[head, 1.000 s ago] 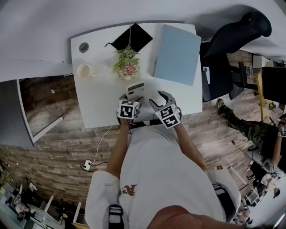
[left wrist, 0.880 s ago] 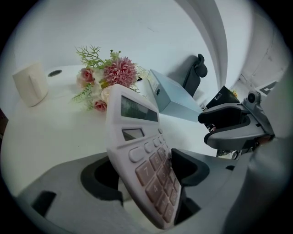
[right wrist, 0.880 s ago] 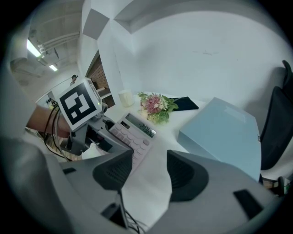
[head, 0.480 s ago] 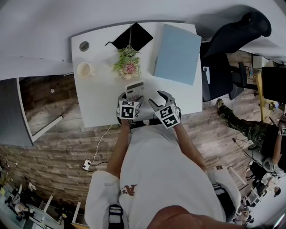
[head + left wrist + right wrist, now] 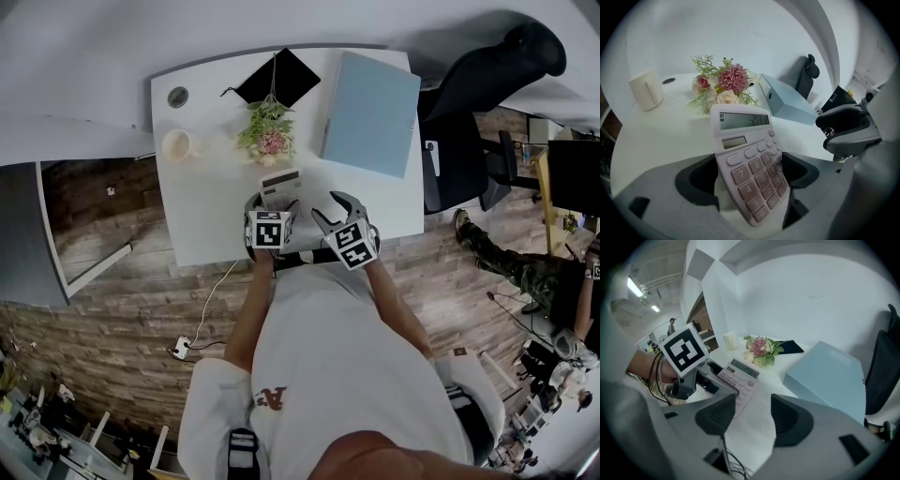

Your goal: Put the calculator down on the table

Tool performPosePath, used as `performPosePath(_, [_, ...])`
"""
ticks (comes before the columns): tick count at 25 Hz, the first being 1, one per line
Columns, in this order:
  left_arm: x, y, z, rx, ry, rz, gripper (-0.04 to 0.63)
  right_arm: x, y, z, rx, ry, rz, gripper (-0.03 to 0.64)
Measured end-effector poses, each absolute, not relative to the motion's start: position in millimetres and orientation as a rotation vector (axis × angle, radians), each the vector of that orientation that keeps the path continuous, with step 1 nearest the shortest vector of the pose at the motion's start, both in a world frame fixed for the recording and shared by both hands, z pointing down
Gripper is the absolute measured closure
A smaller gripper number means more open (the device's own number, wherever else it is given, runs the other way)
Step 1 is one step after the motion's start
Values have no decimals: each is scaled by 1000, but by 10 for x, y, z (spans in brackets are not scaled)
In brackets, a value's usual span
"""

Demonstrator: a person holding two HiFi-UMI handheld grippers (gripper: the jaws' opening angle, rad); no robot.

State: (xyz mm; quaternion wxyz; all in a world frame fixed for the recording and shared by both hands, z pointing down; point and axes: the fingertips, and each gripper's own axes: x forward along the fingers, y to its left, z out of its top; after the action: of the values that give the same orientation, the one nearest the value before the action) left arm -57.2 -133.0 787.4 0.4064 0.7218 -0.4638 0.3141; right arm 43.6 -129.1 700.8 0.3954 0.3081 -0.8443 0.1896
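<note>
At the far left corner of the white tabletop (image 5: pixel 211 211) sat a round grommet hole (image 5: pixel 177 97), and nearer the person a cream mug (image 5: pixel 175 146) stood well apart from everything else. Right of the mug, a flat black folder (image 5: pixel 278 80) lay at the back edge. A small bunch of pink and cream flowers (image 5: pixel 267 131) with green sprigs lay just in front of it.

In front of the flowers was the pale pink calculator (image 5: pixel 282 188). It appeared to rest on the tabletop, keys up and display toward the flowers, skewed a little to one side. Its lower half lay between the jaws of the left tongs (image 5: pixel 750 178), which were opening. The left pad stood clear of the casing with bare white showing in the gap. The right pad was just beside the calculator's edge, and whether it touched could not be told.

The right tongs (image 5: pixel 753 420) hovered close by, to the right of the calculator. Their jaws were apart, with nothing between them but tabletop. Further right, a light blue box (image 5: pixel 373 112) lay flat across the far right part of the tabletop. Beyond that edge stood a black office chair (image 5: pixel 487 89) on the wooden floor.
</note>
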Motion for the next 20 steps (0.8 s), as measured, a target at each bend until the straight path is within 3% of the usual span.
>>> performPosePath(10, [-625, -1322, 7945, 1813, -1216, 793, 152, 407, -1313, 6968, 792, -2164, 458, 374])
performPosePath(20, [-807, -1371, 7703, 1903, -1323, 747, 264, 399, -1360, 6913, 801, -2177, 442, 379])
